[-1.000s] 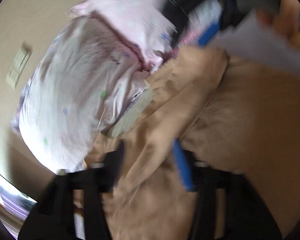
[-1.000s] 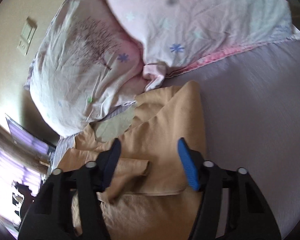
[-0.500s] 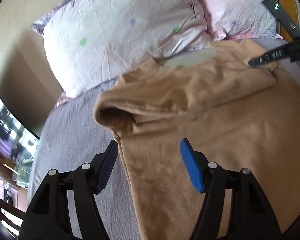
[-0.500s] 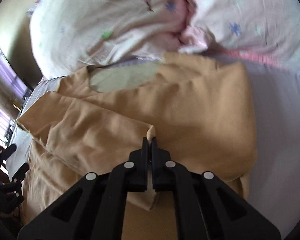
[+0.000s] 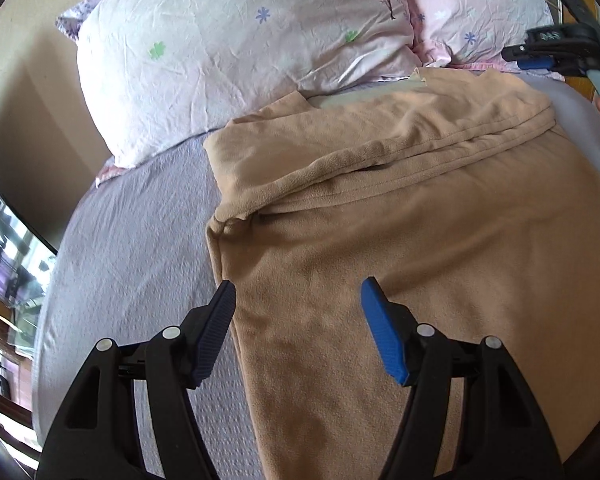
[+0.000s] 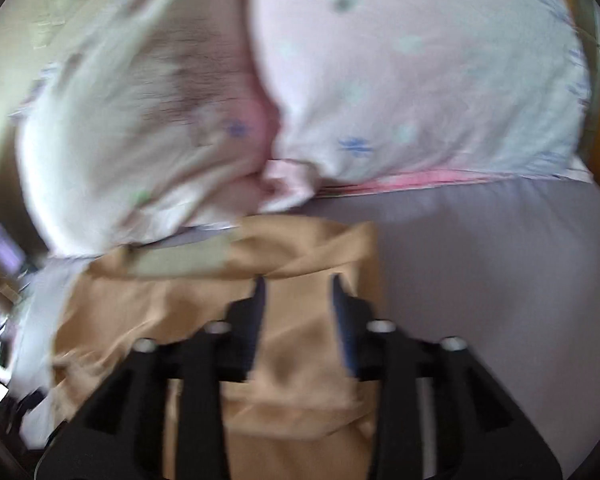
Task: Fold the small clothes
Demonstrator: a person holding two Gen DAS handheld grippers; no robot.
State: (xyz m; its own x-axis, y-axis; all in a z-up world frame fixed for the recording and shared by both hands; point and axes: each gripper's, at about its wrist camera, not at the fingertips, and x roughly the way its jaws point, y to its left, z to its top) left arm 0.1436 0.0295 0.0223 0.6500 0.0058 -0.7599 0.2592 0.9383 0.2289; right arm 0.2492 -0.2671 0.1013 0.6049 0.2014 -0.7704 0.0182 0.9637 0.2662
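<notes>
A tan fleece garment [image 5: 400, 220] lies spread on the grey-lilac bed sheet [image 5: 132, 240], its upper part folded over in a band across the top. My left gripper [image 5: 298, 300] is open and empty, hovering over the garment's left edge. My right gripper [image 6: 298, 292] is open above the garment [image 6: 300, 360] near its top right corner; this view is blurred. The right gripper also shows at the far right of the left wrist view [image 5: 540, 56], above the garment's top right corner.
Two pale floral pillows [image 5: 236, 40] [image 5: 472, 4] lie against the headboard just beyond the garment. A beige wall [image 5: 28, 92] is on the left, and a window [image 5: 4, 248] at the far left. The sheet [image 6: 480, 280] extends right of the garment.
My right gripper, shut on a fold of the garment half a second ago, has let go and opened. The fold now lies flat across the top. My left gripper has stayed open over the left edge.
</notes>
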